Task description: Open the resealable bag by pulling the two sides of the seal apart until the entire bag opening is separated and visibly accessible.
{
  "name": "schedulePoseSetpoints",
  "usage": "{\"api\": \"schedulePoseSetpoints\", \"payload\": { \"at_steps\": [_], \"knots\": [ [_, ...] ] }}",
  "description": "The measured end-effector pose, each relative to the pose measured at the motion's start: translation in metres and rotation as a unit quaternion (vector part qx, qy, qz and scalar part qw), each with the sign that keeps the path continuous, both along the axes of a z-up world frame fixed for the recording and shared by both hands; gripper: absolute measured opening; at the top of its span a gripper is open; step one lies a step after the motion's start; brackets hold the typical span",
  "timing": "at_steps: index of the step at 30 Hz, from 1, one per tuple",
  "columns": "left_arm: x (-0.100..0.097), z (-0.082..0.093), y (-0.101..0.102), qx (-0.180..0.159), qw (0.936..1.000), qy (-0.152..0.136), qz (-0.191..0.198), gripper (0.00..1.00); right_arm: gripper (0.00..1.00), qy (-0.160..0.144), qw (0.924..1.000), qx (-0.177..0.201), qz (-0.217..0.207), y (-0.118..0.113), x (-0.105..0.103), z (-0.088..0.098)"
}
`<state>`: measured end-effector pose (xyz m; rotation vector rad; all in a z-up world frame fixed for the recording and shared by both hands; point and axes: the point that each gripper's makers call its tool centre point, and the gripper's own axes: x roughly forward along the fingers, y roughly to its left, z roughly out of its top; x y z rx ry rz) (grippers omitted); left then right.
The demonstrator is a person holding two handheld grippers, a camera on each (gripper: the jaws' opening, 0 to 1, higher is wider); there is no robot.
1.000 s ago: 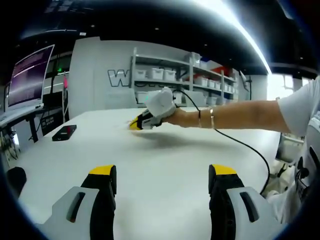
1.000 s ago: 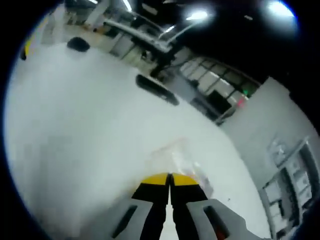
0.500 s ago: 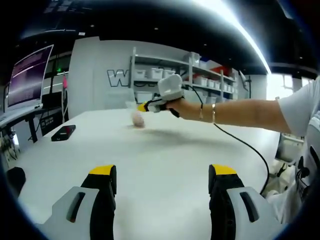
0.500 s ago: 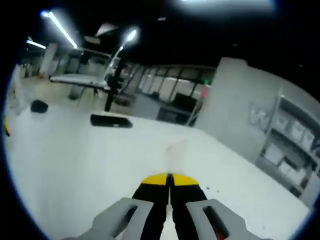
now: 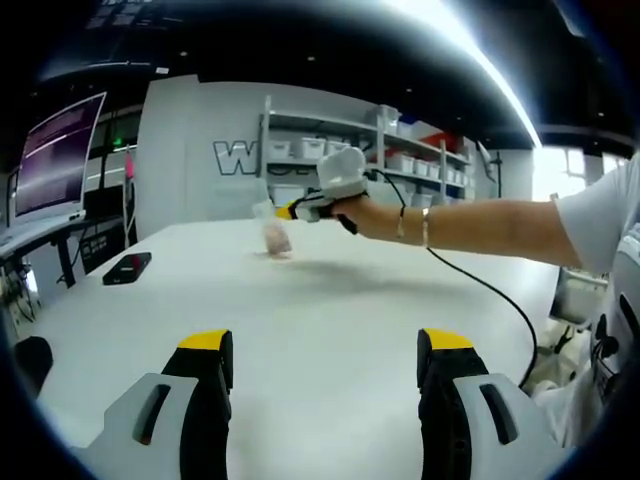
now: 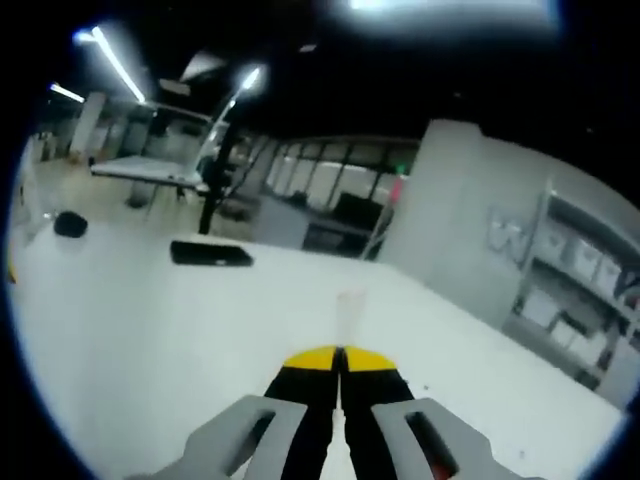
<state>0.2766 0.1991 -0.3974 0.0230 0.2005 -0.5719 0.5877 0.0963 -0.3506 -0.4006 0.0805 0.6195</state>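
Two grippers, doing very different jobs. Right gripper (image 6: 340, 362): jaws pressed together, yellow tips meeting, pinching the upper edge of the resealable bag (image 6: 349, 305), which shows as a pale, clear strip rising just past the tips. In the left gripper view the same right gripper (image 5: 300, 210) sits raised above the far part of the white table (image 5: 320, 320), with the bag (image 5: 272, 235) hanging below its tips, a small pinkish bulge in the lower part. Whether the bag's bottom touches the table I cannot tell.

Change over the last second: the bag lay flat on the table under the right gripper; now it is lifted and hanging, and over the last half second it has barely shifted. The right gripper view has swung from looking down at the tabletop to looking out across the room.

Left gripper (image 5: 325, 362): jaws wide apart, holding nothing, low over the near table, well apart from the bag.

Other items: dark phone (image 5: 127, 266) on the table's left side; shelving with bins (image 5: 350, 160) behind.

Judgement: one side of the seal is gripped, pickup done. Seal not yet parted; the left gripper likely has to take the opposite lip.
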Motion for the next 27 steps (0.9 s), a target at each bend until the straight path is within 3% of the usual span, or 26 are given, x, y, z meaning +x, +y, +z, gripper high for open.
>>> {"api": "schedulePoseSetpoints", "payload": {
  "at_steps": [27],
  "knots": [
    [-0.003, 0.003, -0.005, -0.001, 1.0000, -0.004, -0.007, 0.75, 0.00, -0.011, 0.9994, 0.030, -0.015, -0.014, -0.004, 0.024]
  ]
}}
